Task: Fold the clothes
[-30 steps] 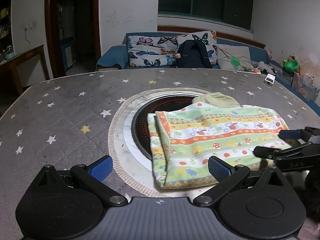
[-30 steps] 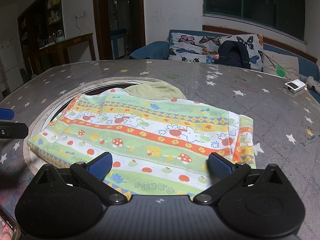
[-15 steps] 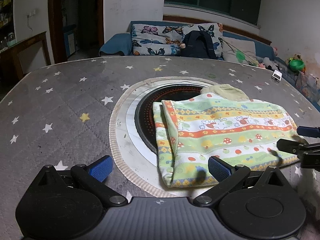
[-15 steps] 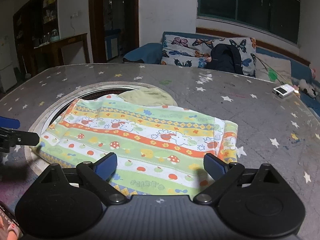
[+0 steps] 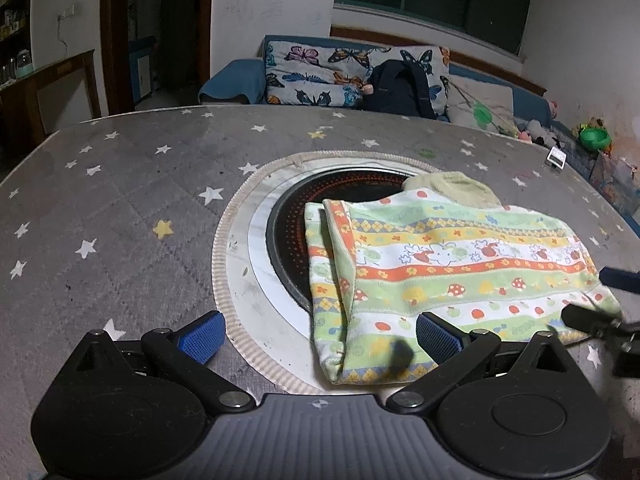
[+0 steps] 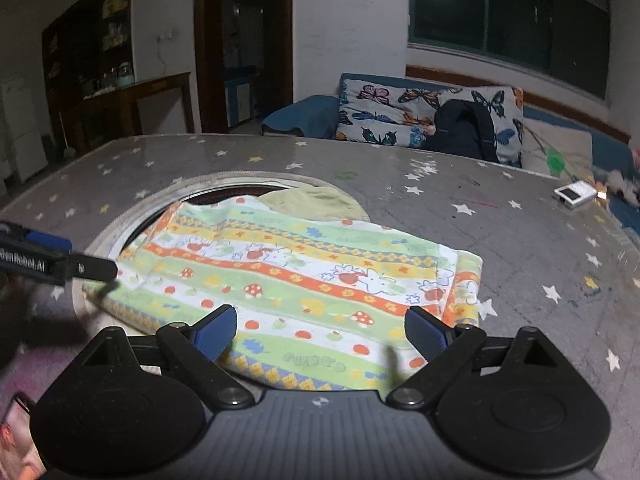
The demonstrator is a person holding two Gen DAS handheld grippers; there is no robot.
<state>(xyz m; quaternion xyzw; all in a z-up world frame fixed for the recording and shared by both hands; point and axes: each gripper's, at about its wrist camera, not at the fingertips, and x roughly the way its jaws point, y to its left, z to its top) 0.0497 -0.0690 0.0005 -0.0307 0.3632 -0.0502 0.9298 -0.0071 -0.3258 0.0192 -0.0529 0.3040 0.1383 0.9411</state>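
We have both tongs spread wide and empty. The left tongs (image 5: 320, 330) hover low over the near-left end of the striped green, yellow and orange cartoon-print cotton garment (image 5: 448, 272); the right tongs (image 6: 320, 326) hover over its near edge at the other end.

The garment lies flat and already folded on the grey star-patterned desk (image 5: 120, 208), partly covering the round black recessed burner with its pale ring (image 5: 288, 216) at the desk's centre. In the left view it spreads from 6 o'clock out toward 3 o'clock. A pale olive cloth (image 5: 452, 188) peeks out from under its far edge at about 1 o'clock.

We judge the fabric soft, light and limp: it will sag and drape once lifted, and the stacked layers may slide apart. It is not fragile. We would pinch through all layers at the two near corners, the doubled left end (image 5: 336, 344) and the doubled right end (image 6: 460, 288), closing firmly so no layer slips out.
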